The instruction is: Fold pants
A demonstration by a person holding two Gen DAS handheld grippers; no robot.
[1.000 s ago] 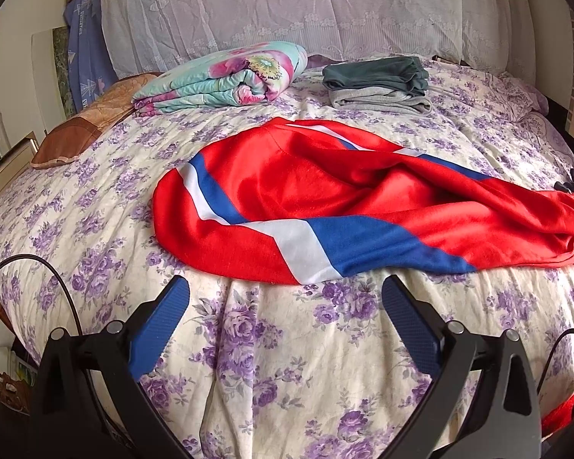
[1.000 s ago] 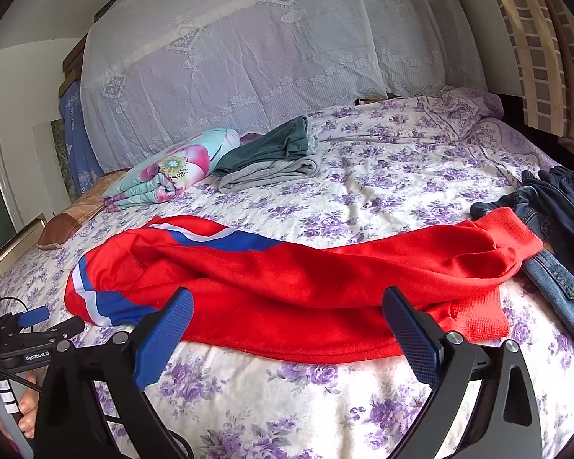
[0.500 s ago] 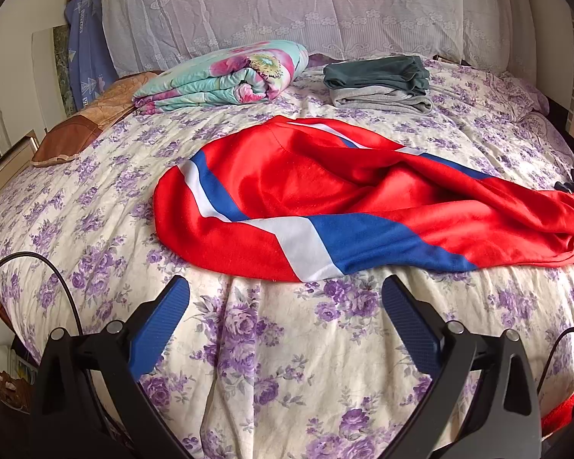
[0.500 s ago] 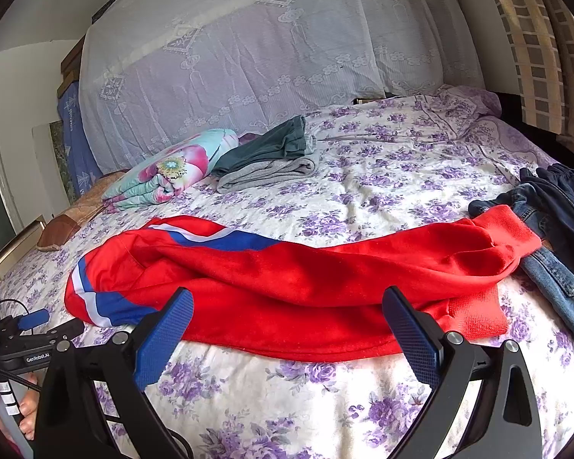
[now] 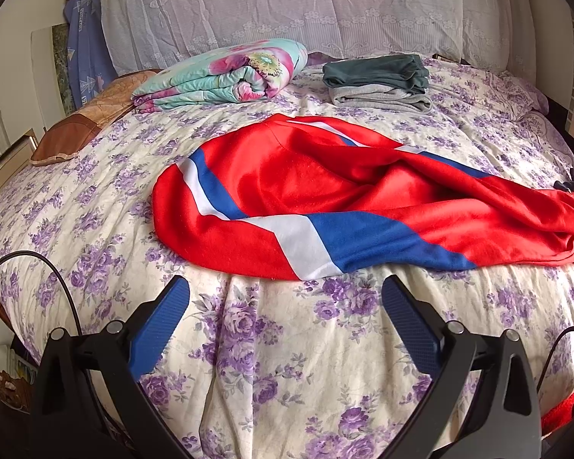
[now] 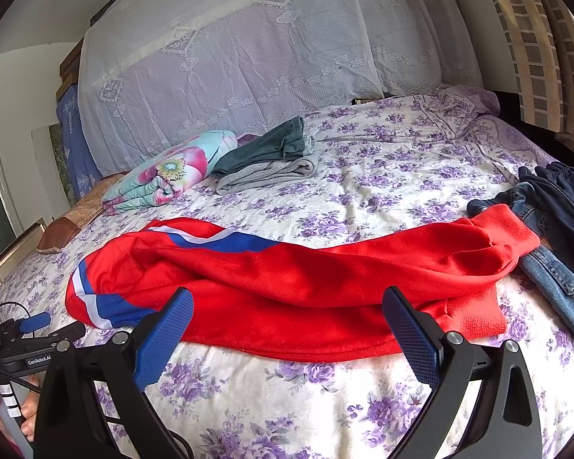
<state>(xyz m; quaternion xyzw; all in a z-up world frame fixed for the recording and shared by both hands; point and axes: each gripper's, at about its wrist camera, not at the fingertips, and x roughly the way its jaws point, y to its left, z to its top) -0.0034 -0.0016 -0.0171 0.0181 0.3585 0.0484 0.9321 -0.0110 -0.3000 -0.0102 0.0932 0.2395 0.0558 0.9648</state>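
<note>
Red pants (image 5: 325,191) with blue and white side stripes lie loosely spread across the flowered bed; in the right wrist view the red pants (image 6: 306,279) stretch from the waist at the left to ribbed cuffs at the right. My left gripper (image 5: 285,306) hovers open just short of the striped near edge, holding nothing. My right gripper (image 6: 287,317) is open too, its blue-padded fingers over the near hem of the legs, with nothing between them. The left gripper (image 6: 34,323) shows at the right wrist view's left edge.
A rolled floral quilt (image 5: 225,74) and a stack of folded green and grey clothes (image 5: 379,80) sit at the bed's far side. Denim jeans and dark clothing (image 6: 555,229) lie by the red cuffs. A brown pillow (image 5: 80,126) rests at the left. A hand (image 6: 15,413) holds the left gripper's handle.
Both views have shifted slightly closer to the pants; the pants lie as before and both grippers stay open.
</note>
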